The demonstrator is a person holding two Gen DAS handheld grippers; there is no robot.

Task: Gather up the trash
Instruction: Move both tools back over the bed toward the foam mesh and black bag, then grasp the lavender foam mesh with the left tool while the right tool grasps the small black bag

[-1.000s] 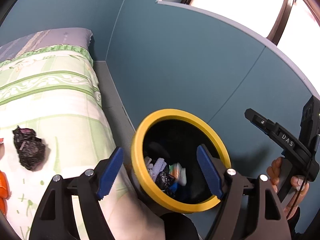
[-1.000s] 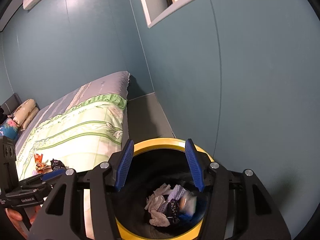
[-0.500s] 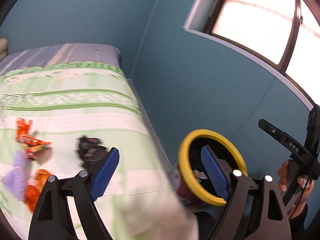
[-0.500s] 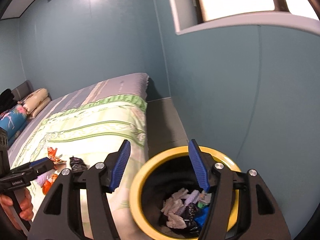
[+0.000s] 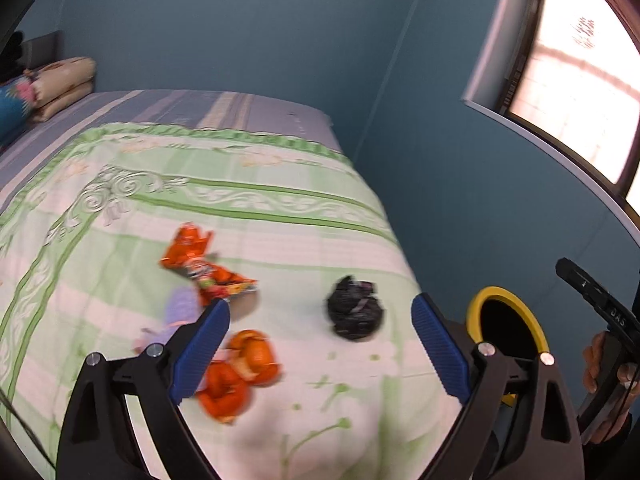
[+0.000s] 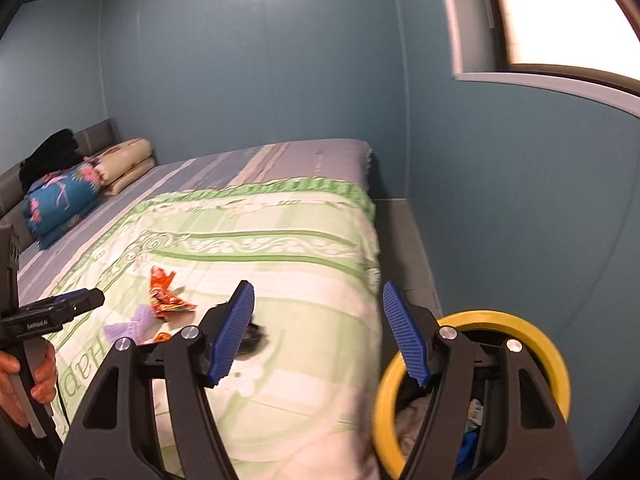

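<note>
Pointing downward over the bed, my left gripper [image 5: 320,344] has its jaws spread wide and still opening, with nothing between the pads. A crumpled black wrapper [image 5: 355,312] lies on the green-and-white bedspread [image 5: 280,216] in the gap framed by the blue fingers [image 5: 440,348], not touched by either one. Orange peel pieces [image 5: 240,372] lie just beside the left-hand finger, partly hidden behind it. An orange snack wrapper [image 5: 200,264] and a crumpled lilac paper [image 5: 180,308] lie farther up the bedspread, touching each other.

My right gripper [image 6: 318,332] also tilts downward, jaws at a medium gap and opening, with nothing between them. It hangs over the bed edge, and the yellow-rimmed trash bin [image 6: 472,318] stands on the floor beside the bed (behind its right finger). Trash already lies in the bin's bottom.

Each wrist view shows the other tool: a hand [image 5: 600,384] grips the right handle at the frame edge, and a hand [image 6: 28,376] grips the left handle, held level over the bedspread. Both views are slightly motion-blurred.
</note>
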